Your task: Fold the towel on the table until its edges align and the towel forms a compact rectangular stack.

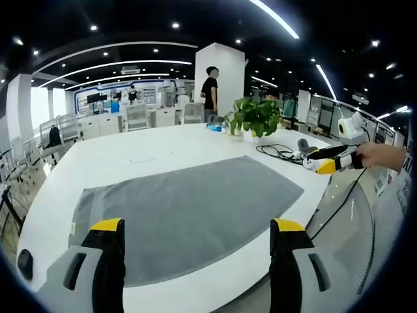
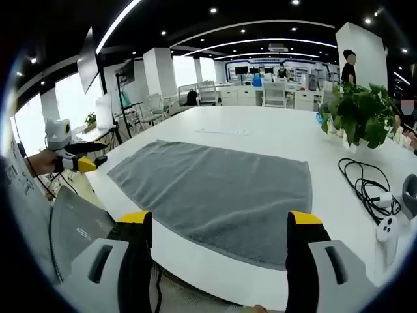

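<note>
The towel (image 1: 189,212) is seen lying flat and unfolded on the white desk (image 1: 130,156), close to its near edge — no fold has yet been made. The left tool (image 1: 197,236) is held wide open over the near hem, with nothing gripped; the right tool (image 2: 219,228) is likewise open and empty, short of the towel's edge. The opening step is judged to be in hand: two corners of one edge must be gripped, then lifted and carried across to the opposite edge. A plant (image 2: 358,114) and a cable (image 2: 365,182) are set well apart from the towel.
</note>
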### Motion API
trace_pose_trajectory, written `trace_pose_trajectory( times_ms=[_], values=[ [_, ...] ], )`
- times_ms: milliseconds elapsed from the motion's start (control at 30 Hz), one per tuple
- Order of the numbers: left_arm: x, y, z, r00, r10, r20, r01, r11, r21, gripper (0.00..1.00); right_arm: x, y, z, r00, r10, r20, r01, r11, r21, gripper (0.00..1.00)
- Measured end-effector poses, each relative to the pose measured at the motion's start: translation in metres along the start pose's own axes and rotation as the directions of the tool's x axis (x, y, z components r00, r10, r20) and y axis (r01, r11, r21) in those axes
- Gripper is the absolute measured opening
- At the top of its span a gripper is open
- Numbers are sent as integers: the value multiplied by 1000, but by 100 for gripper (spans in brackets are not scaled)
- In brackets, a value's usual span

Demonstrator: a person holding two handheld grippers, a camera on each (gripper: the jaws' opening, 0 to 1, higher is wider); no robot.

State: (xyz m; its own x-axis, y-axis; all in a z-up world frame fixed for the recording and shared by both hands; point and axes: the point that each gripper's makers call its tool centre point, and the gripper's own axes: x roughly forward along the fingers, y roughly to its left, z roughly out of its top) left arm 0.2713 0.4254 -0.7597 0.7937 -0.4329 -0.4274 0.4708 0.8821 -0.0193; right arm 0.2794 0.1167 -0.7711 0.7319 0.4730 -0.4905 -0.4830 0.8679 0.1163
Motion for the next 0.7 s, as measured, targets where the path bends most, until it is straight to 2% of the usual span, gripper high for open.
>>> trace_pose_trajectory(
  times_ms=[533,700],
  values=[
    [-2,0,0,1000,1,-3,-1,1000,-8,94,-3,0,0,1000,-11,0,11,1000,-4,88],
    [-1,-1,0,1000,-4,-5,4,1000,-23,91,-3,-2,1,1000,-13,3,13,1000,-2,88]
  ],
)
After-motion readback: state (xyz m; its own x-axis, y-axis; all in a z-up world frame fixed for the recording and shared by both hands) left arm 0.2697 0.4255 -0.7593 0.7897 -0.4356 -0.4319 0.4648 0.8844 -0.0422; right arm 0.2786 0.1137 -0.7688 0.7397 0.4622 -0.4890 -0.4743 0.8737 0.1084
